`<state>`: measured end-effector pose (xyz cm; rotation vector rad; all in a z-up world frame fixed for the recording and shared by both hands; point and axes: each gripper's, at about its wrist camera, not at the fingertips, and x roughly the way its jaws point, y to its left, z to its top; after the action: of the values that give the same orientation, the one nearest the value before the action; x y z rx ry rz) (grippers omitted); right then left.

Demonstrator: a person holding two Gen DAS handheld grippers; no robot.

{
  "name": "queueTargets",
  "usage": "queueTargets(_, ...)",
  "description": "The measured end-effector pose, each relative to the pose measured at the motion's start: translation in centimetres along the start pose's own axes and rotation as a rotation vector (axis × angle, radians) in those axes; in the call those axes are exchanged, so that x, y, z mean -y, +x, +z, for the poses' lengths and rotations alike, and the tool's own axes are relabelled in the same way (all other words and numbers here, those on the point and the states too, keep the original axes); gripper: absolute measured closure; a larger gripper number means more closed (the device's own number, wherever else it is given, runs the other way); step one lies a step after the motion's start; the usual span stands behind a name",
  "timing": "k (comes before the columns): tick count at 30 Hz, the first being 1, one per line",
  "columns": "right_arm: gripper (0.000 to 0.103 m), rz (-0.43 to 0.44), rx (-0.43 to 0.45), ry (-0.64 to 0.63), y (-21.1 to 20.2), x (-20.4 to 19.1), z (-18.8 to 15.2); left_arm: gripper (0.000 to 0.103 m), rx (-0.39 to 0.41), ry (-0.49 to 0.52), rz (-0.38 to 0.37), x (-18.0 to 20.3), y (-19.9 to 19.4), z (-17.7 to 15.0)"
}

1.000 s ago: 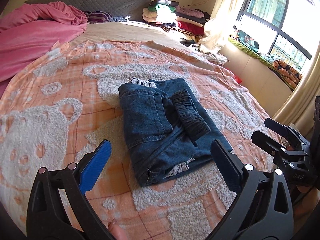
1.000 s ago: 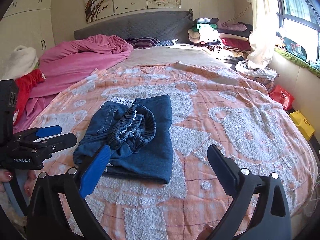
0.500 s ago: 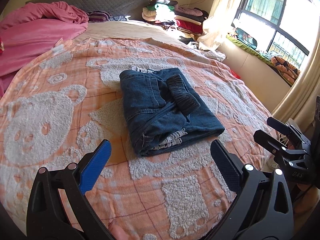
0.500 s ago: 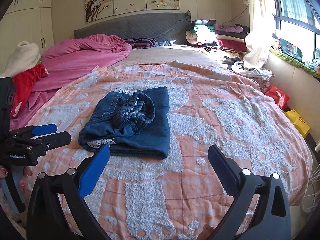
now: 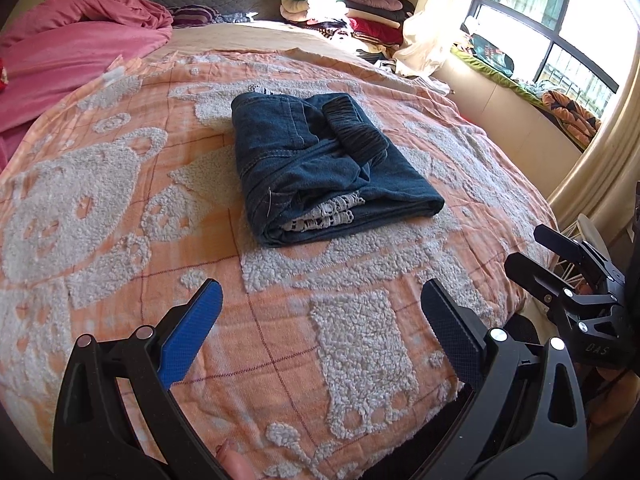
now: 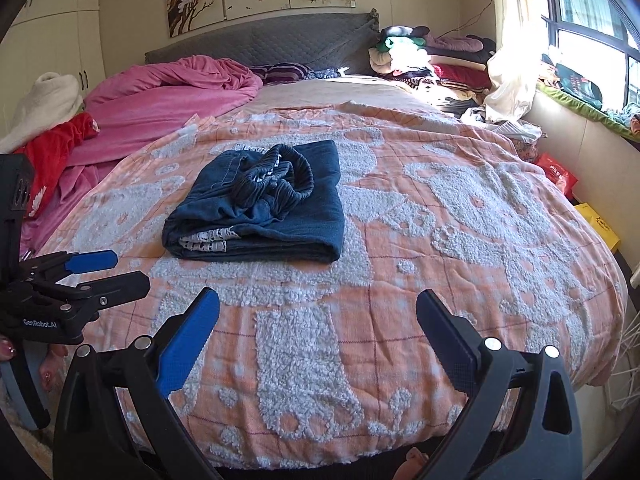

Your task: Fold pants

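Your pants (image 5: 320, 168) sit as a compact denim bundle on the orange bear-print blanket (image 5: 120, 200), roughly mid-bed, well apart from both tools. Your left gripper (image 5: 320, 312) has its fingers spread wide w/ nothing between them, hovering over bare blanket near the bed's front edge; your right gripper (image 6: 318, 320) is the same: wide, empty, off the fabric. Judging by how it lies, the fold looks basically done, but it isn't tidy. The elastic waistband (image 6: 280, 176) is bunched in a loose hump on top, and a strip of white lace trim (image 5: 324, 212) pokes out of the front edge between layers. That's where trouble could start: if you go back in to neaten, pinching only the top layer could drag the waistband and open the stack; grabbing the lace alone could pull an inner layer out. The fluffy blanket is soft and grippy, so sliding the bundle could snag the bottom layer and skew it, or you could catch blanket pile in the jaws along w/ denim. The hump also makes the stack top-heavy; it may slump toward the side if nudged. If you leave it, keep both tools clear of it as you move them.
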<state>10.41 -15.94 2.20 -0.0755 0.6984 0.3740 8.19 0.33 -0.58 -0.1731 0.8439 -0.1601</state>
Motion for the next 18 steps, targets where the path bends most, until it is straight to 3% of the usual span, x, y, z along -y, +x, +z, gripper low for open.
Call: queueTargets(18,0.005,-0.025,-0.01,-0.011,-0.2,-0.4,-1.2,0.009,-0.057,-0.025,0.016,-0.2,0.6,-3.0)
